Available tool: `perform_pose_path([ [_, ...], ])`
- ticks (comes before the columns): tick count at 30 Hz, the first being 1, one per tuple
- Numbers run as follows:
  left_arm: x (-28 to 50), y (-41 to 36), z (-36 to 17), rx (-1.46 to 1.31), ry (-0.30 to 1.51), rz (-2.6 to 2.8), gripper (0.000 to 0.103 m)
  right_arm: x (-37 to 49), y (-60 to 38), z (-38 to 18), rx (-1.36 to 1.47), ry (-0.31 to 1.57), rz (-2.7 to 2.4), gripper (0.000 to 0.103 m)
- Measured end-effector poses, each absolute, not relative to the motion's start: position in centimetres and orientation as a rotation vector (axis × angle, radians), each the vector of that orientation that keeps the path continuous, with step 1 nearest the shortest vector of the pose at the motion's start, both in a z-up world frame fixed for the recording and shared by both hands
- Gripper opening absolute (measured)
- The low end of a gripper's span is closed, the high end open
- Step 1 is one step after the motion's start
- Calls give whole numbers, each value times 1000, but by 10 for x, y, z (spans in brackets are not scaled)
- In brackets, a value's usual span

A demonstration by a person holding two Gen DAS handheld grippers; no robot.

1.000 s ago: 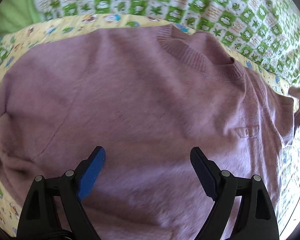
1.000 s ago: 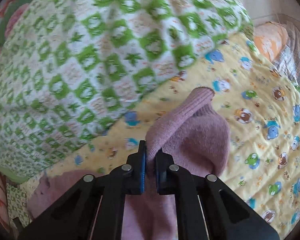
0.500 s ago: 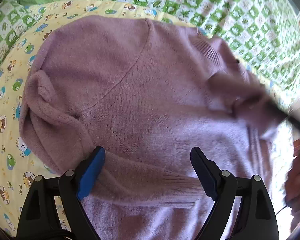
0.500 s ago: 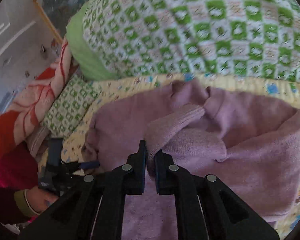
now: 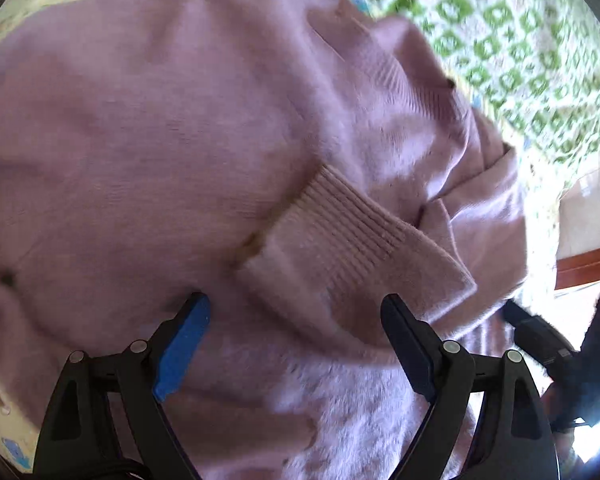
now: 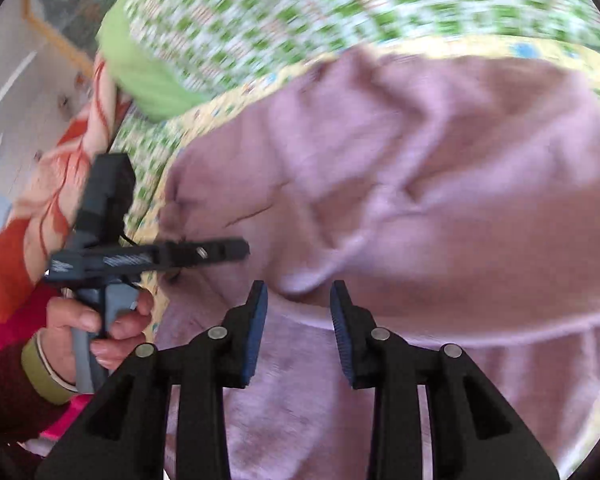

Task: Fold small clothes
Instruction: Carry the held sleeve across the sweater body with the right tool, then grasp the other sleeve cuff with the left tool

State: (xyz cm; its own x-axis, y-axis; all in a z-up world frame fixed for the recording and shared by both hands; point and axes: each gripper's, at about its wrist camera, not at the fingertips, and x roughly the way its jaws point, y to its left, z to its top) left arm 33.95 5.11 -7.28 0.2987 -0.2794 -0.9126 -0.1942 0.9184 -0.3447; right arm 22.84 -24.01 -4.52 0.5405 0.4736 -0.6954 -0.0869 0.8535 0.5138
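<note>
The left gripper [image 5: 296, 340] had black plastic linkage arms with 4 silver pivot screws and flat fingers, one faced with a bright blue pad [image 5: 182, 350]. The right gripper [image 6: 299, 328] had the same black build, with ribbed blue pads and 4 silver screws. The hand [image 6: 92, 332] gripped a grey handle under a black body with white lettering. It wore a dark maroon sleeve [image 6: 8, 400] with an olive cuff.

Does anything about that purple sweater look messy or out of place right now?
Nothing is damaged or spilled. The pink-purple sweater lies rumpled on the yellow cartoon sheet, one ribbed cuff folded across its body at a slant. The right gripper is opening with nothing pinched between its pads. That looks like folding in progress.
</note>
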Motion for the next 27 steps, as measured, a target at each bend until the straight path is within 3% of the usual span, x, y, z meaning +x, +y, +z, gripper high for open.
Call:
perform_pose_path([
  [2,347,40,-73,-422,1235,-74,54,218,-261,-41,481,920,281,34],
  [3,349,35,-72,-415,1219,-101,21,214,-271,-38,495,909,252,34],
  [4,351,30,-69,-408,1210,-122,5,209,-281,-37,507,901,221,34],
  [11,315,67,31,-425,852,-101,5,182,-346,-21,610,818,-7,36],
  [12,312,79,28,-432,846,-73,5,179,-351,-20,620,807,-35,39],
  [14,308,103,11,-446,875,-14,5,175,-361,-21,636,796,-92,55],
  [15,304,116,1,-472,890,9,5,174,-365,-23,646,793,-113,57],
  [20,290,145,-26,-543,885,62,5,188,-372,-31,632,822,-173,57],
  [27,290,127,-39,-509,911,57,6,237,-385,-40,595,871,-178,59],
])
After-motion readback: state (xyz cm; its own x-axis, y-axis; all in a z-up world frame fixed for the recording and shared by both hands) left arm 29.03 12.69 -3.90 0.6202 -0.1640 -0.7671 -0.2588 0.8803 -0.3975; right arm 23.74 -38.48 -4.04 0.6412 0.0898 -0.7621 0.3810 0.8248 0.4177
